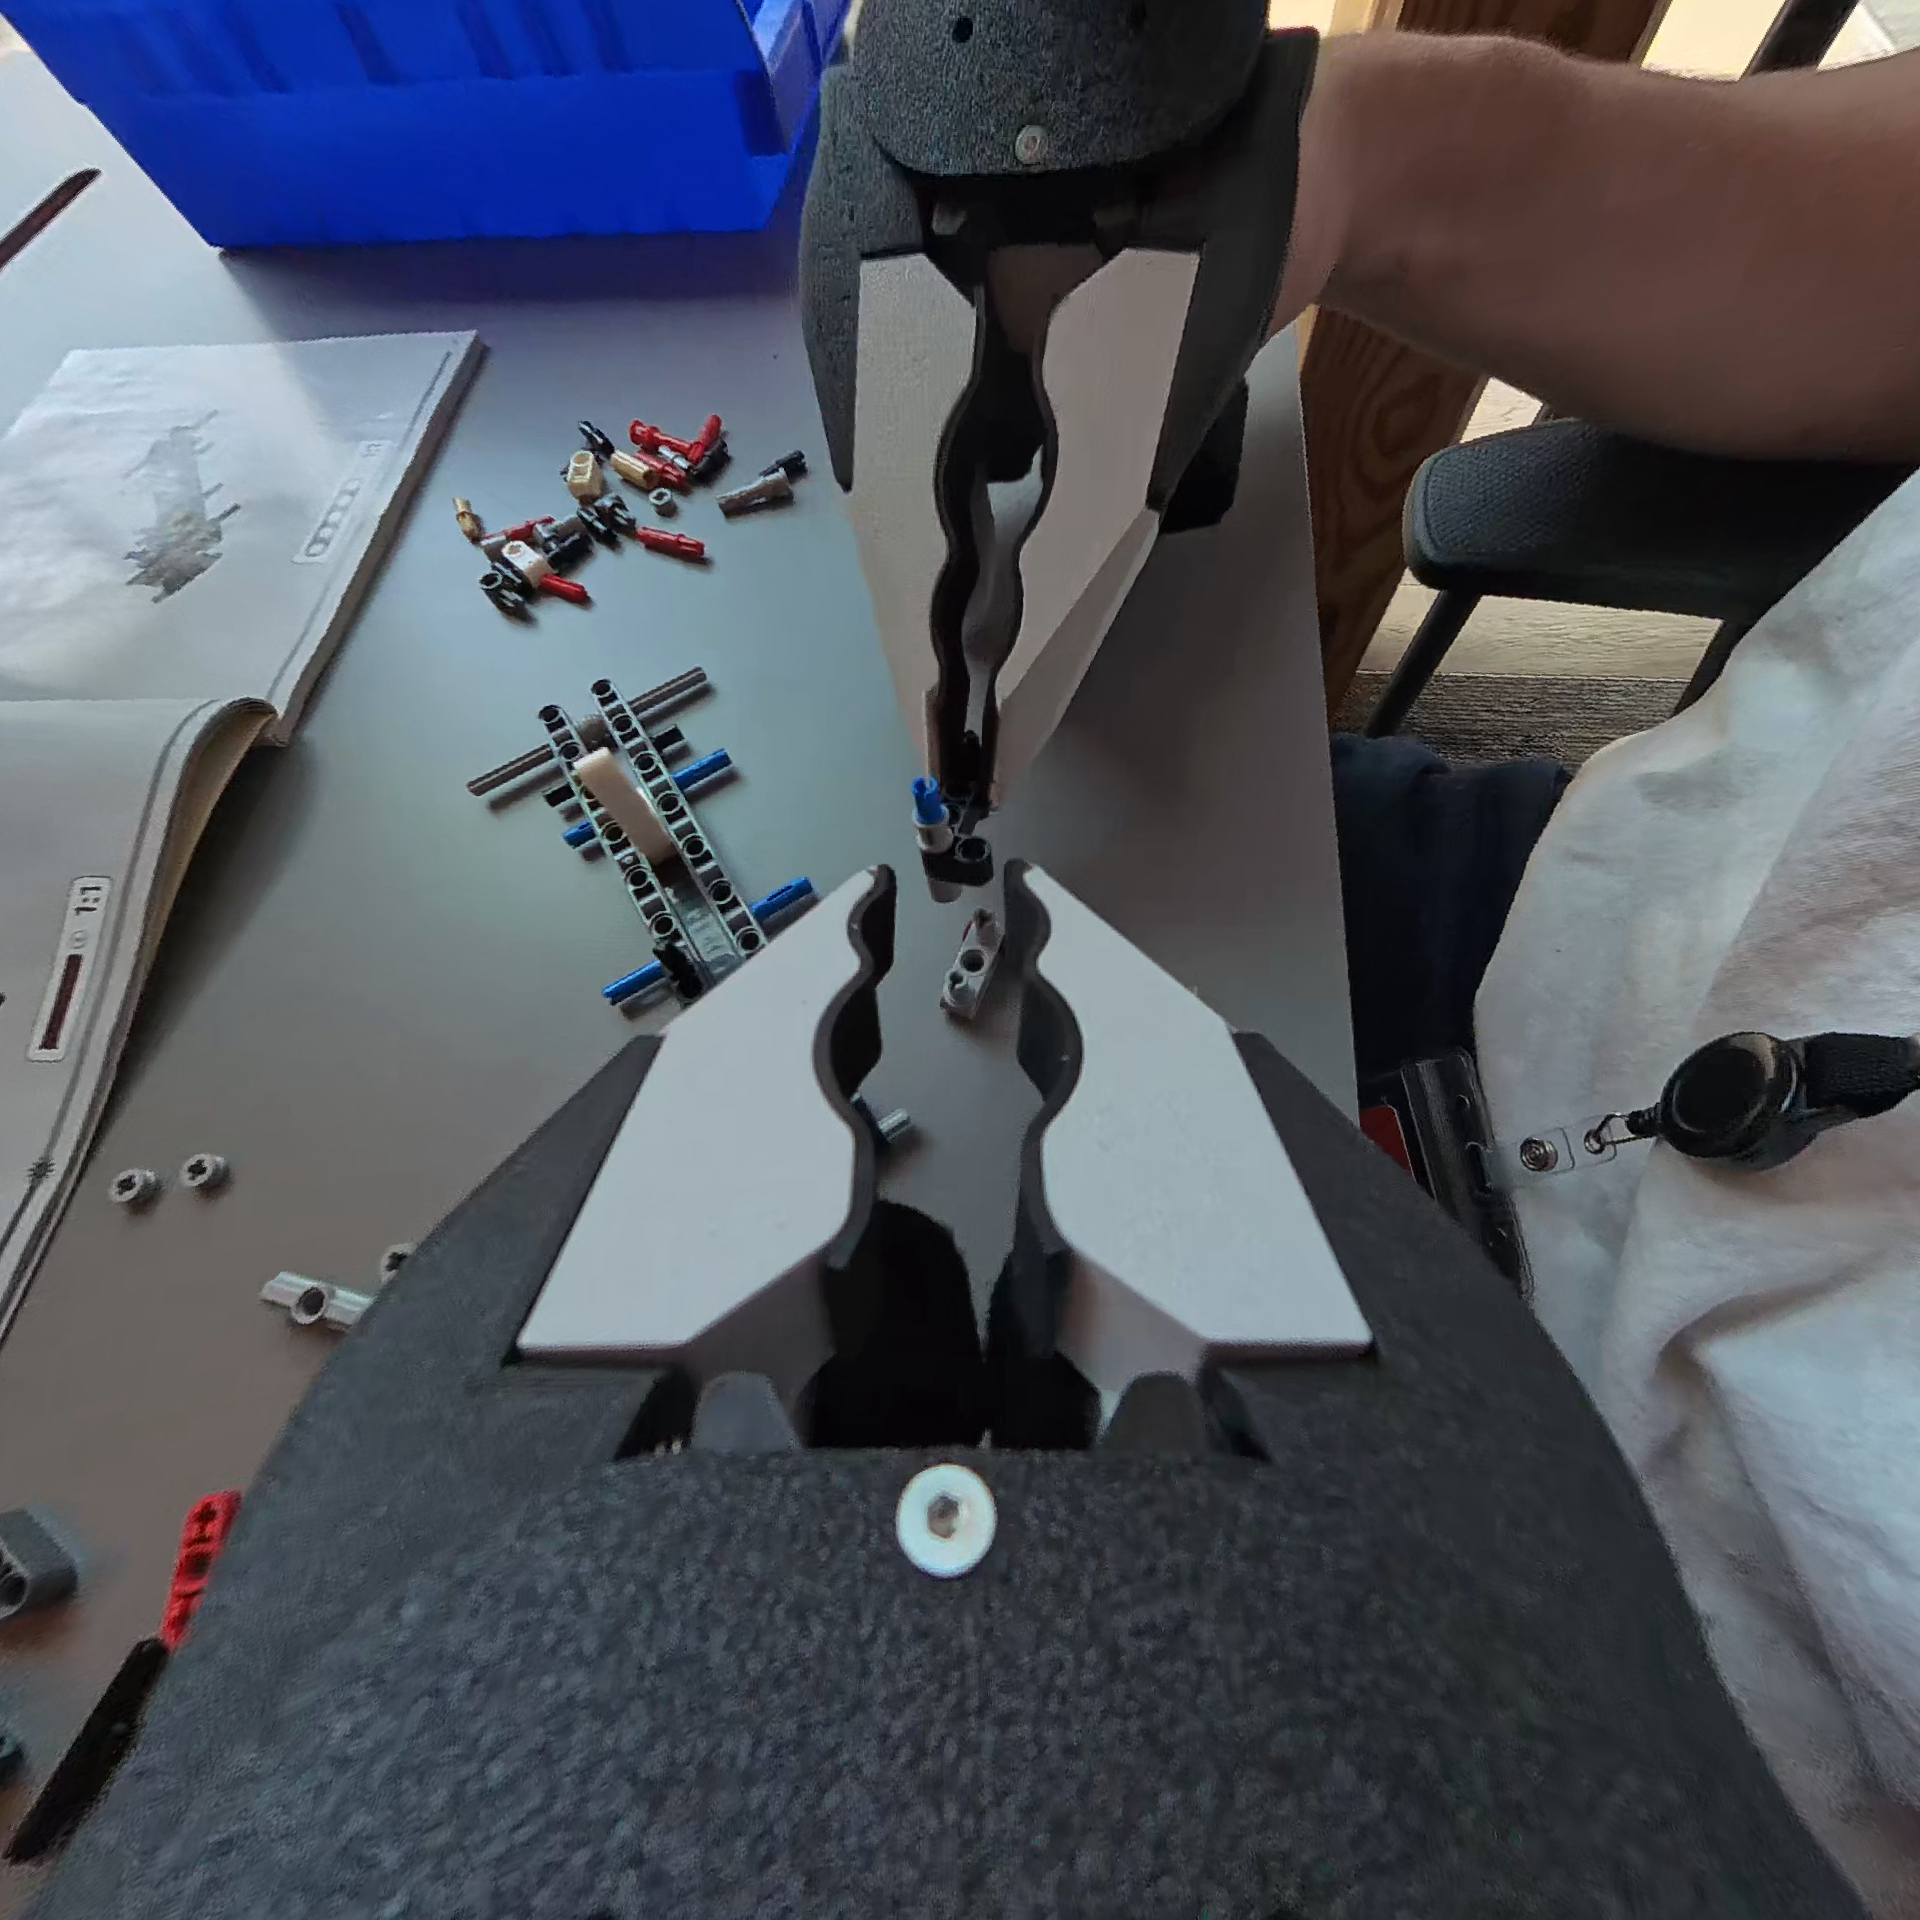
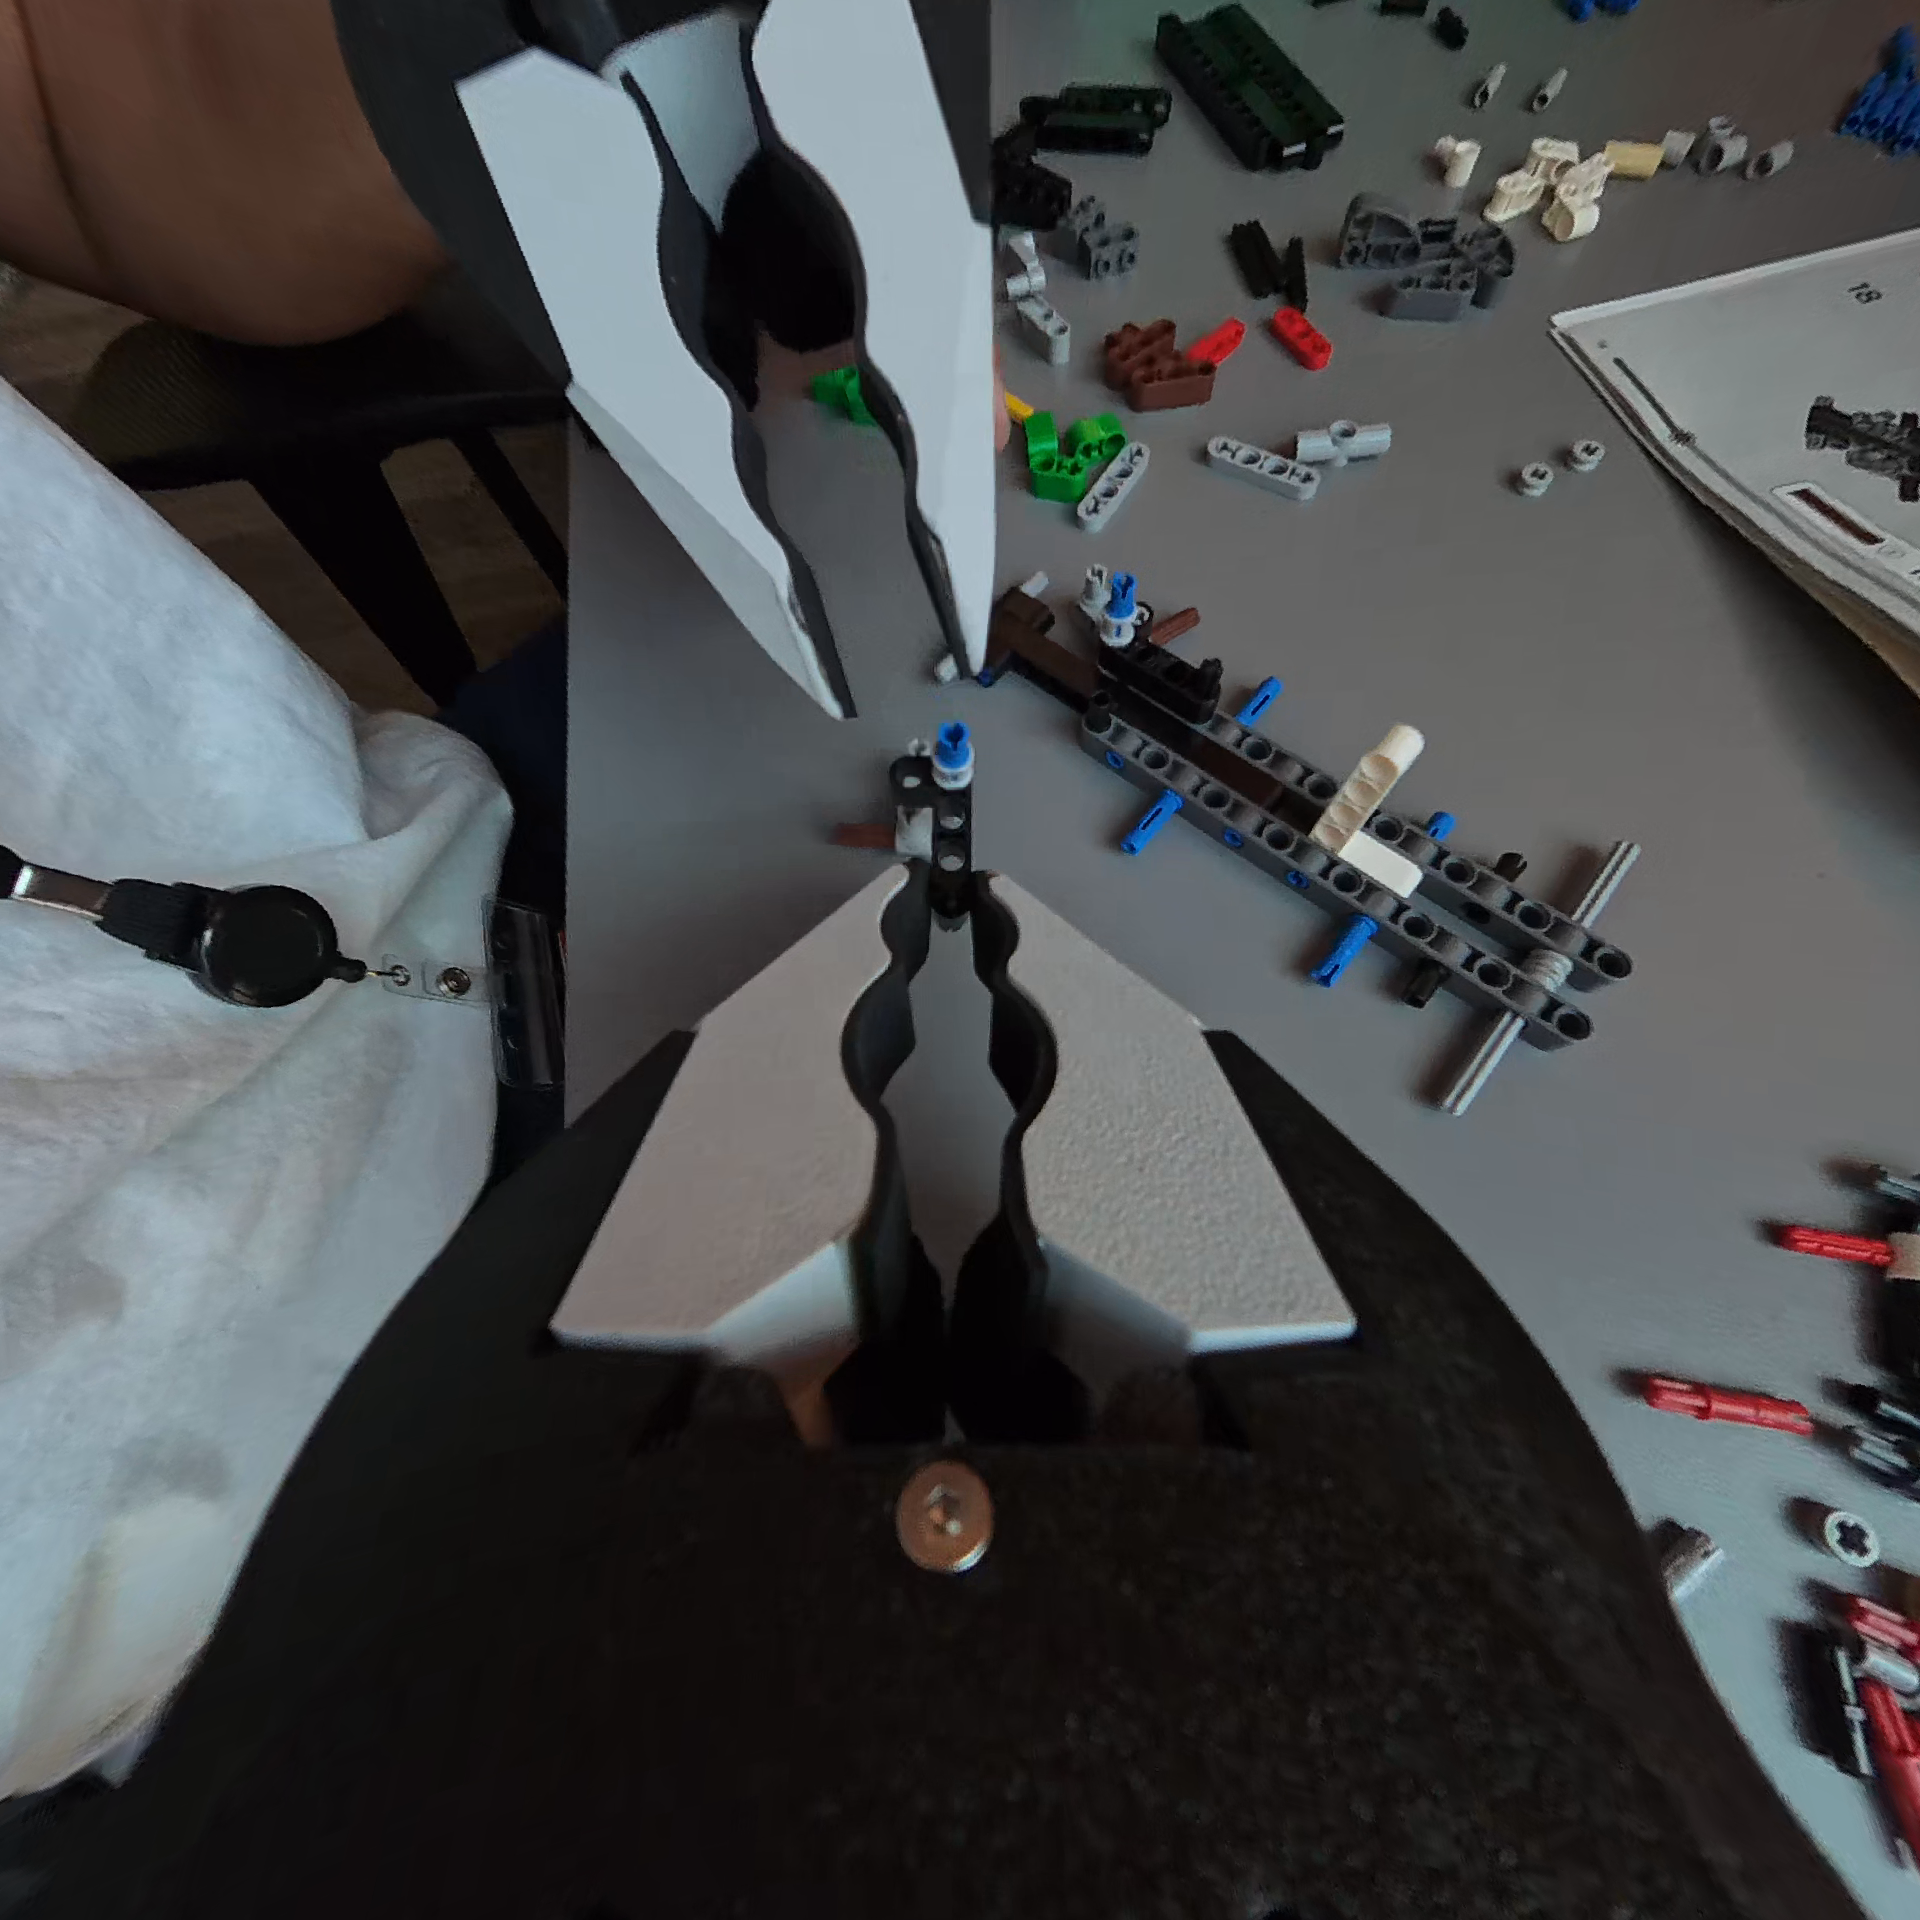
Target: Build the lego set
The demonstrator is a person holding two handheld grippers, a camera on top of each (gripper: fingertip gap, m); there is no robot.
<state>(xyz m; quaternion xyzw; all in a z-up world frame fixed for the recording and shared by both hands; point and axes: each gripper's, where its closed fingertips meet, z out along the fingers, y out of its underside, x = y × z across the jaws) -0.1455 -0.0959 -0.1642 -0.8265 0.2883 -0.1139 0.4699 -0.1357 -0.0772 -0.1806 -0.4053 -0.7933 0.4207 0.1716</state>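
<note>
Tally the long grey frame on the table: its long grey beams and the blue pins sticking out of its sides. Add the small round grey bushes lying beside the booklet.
Long grey beams: 2
Blue pins sticking out sideways: 4
Small round grey bushes: 2
Total: 8

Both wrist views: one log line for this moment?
right gripper: shut on small black-and-blue lego subassembly | left gripper: open, empty | long grey lego frame: on table

Blue bin (image 1: 436,114), grey table (image 1: 416,1039), red pins (image 1: 670,540).
</note>
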